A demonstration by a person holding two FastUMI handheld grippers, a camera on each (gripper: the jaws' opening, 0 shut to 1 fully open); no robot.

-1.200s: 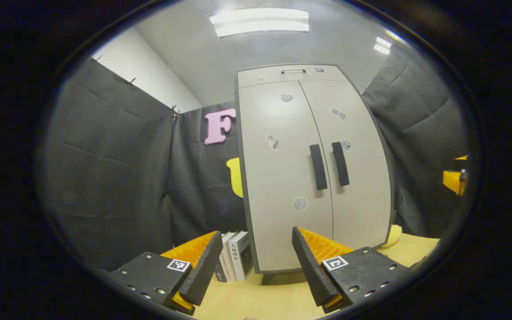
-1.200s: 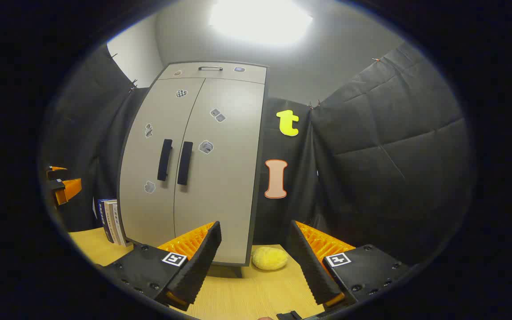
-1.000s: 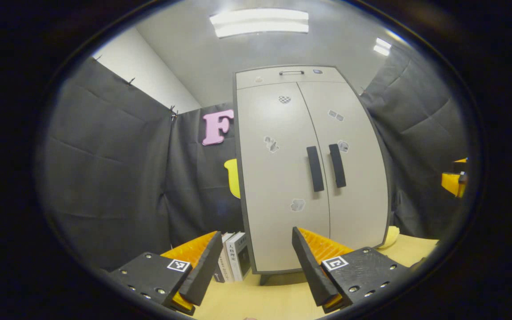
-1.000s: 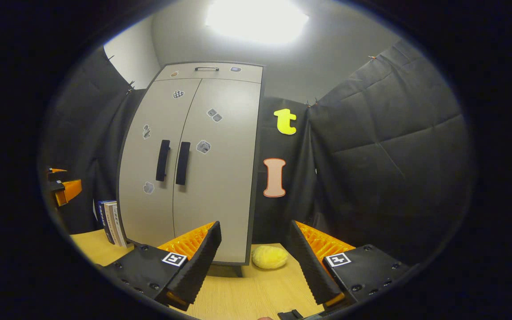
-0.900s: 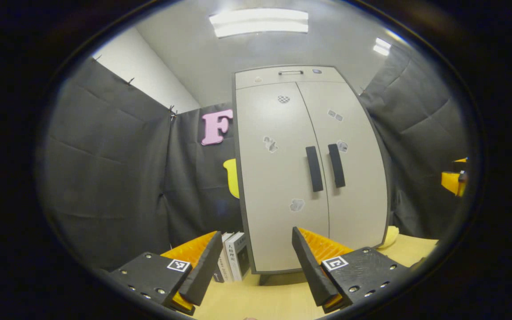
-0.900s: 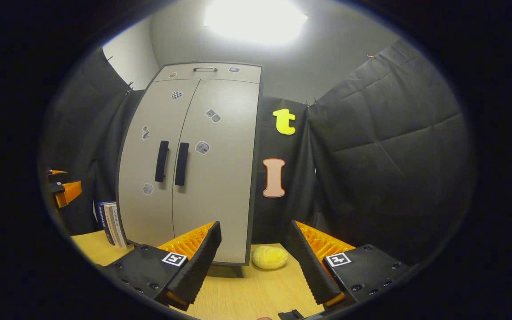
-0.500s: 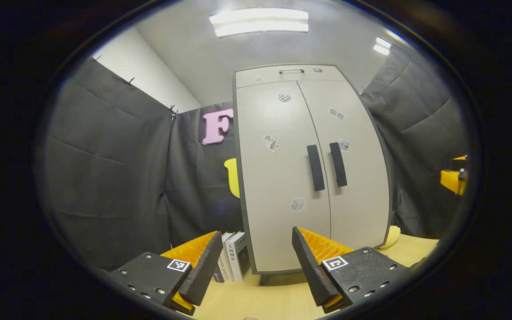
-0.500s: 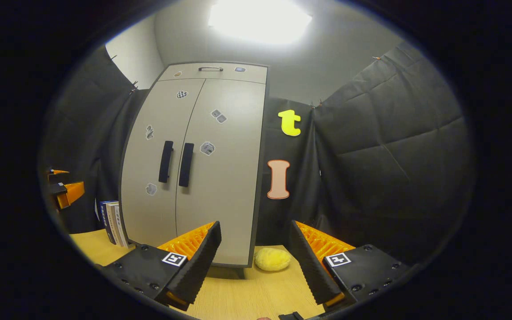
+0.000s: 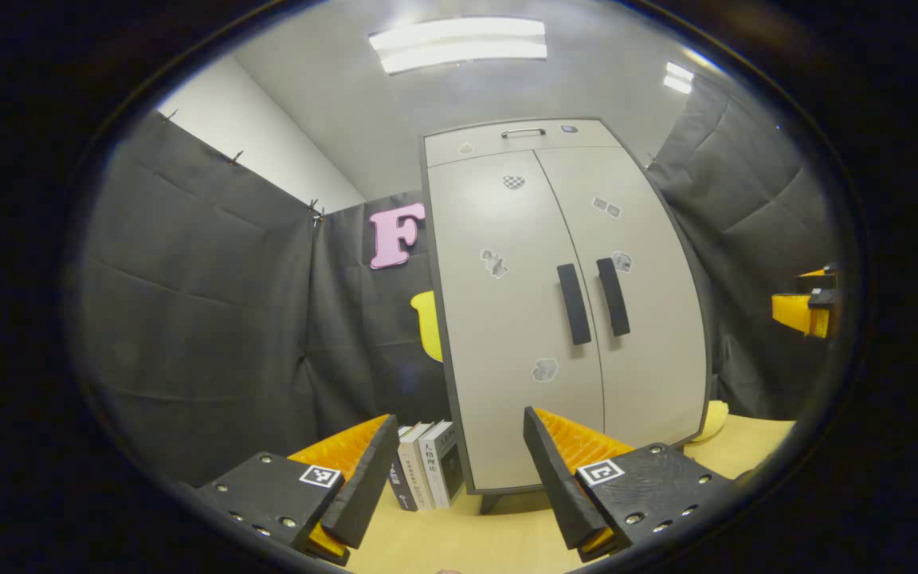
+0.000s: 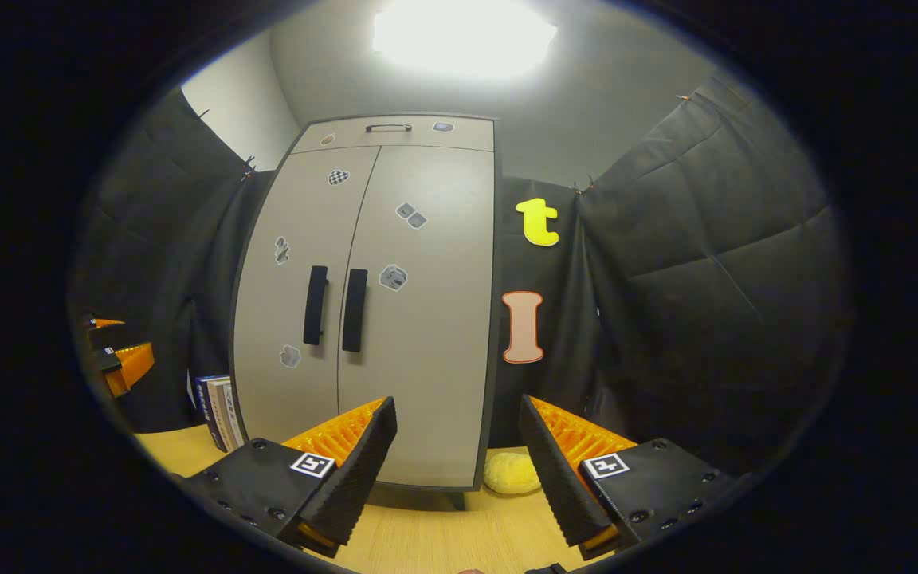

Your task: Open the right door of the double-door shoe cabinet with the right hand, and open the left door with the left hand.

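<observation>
- Right gripper [image 10: 457, 470]: we see its jaws spread wide with nothing between them, held well short of the shoe cabinet [image 10: 419, 383].
- Left gripper [image 9: 457, 470]: likewise wide apart and empty, well back from the cabinet.
- Shoe cabinet: stands upright on the wooden table [image 10: 427, 542], both doors shut; right door handle [image 10: 354, 310] and left door handle [image 10: 315, 305] sit just beside each other at the centre seam.
- Risk: the handles being so near, we judge a finger could catch the wrong one, or the two grippers could crowd each other.
- Risk: a pull off the hinge arc may slip off the handle or rock the cabinet.
- Nearby: books [image 9: 427, 477] to its left, a yellow soft object [image 10: 511, 473] to its right.
- Writing: stickers on the doors and book spines carry marks, probably text, too small for us to read.
</observation>
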